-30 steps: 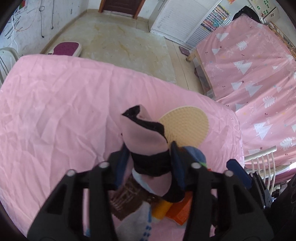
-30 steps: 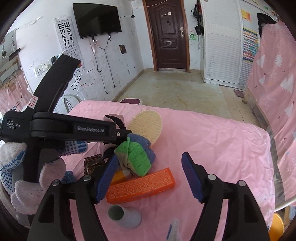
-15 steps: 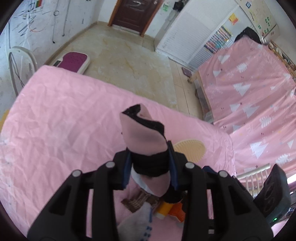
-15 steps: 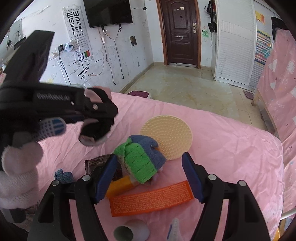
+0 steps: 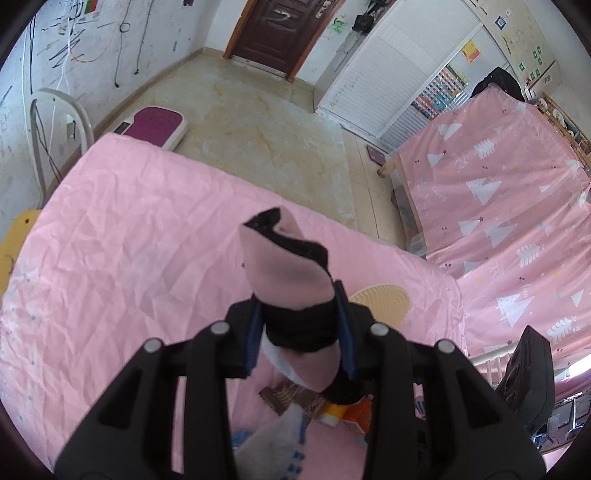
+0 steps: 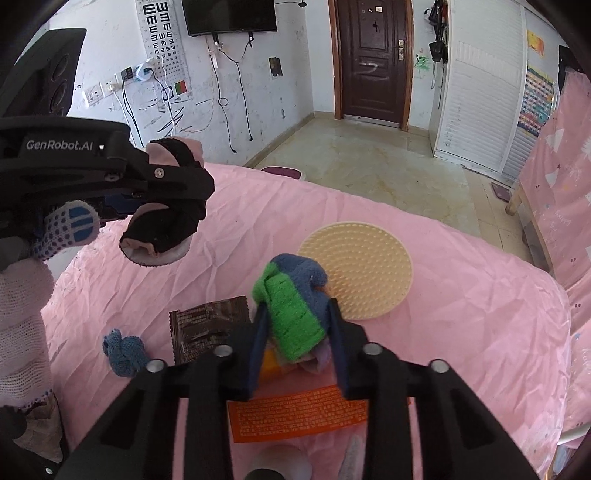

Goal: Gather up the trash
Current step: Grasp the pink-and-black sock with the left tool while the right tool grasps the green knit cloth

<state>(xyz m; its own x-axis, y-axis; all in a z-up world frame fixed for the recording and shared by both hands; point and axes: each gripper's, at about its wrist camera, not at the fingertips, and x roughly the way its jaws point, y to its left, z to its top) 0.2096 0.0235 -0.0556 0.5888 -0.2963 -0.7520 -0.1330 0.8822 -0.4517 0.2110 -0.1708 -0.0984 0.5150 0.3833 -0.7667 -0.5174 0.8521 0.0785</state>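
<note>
A: Why is the pink and black sock (image 5: pixel 291 280) kept so high above the tabletop (image 5: pixel 122 236)?

B: It is clamped between the pads of the left tongs (image 5: pixel 297 334) and lifted clear of the pink cloth; a lifted piece is probably meant to be carried away, since trash is to be collected (where it must go is not shown).

A: And the right tongs (image 6: pixel 295 332)?

B: Their jaws have just been closing; they are now pressed on the green and blue cloth (image 6: pixel 295 299), one pad on each side; the cloth seems to rest still on the tabletop, so the lift is judged to be the next step.

A: What is left lying there?

B: A brown wrapper (image 6: pixel 208 328) just beside the green and blue cloth; a small blue knitted scrap (image 6: pixel 123 352) further to the left; an orange printed packet (image 6: pixel 299 411) under the right tongs; a round beige mat (image 6: pixel 360 275) behind the cloth, touching it or nearly so. A yellow thing is half hidden under the cloth; it cannot be named.

A: And the room?

B: The tabletop is covered with a wrinkled pink sheet; a beige tiled floor is seen behind, with a dark brown door (image 6: pixel 373 59), a white louvred wardrobe (image 6: pixel 480 88), an eye chart (image 6: pixel 162 33) and a television (image 6: pixel 229 14) on a marked white wall.
</note>
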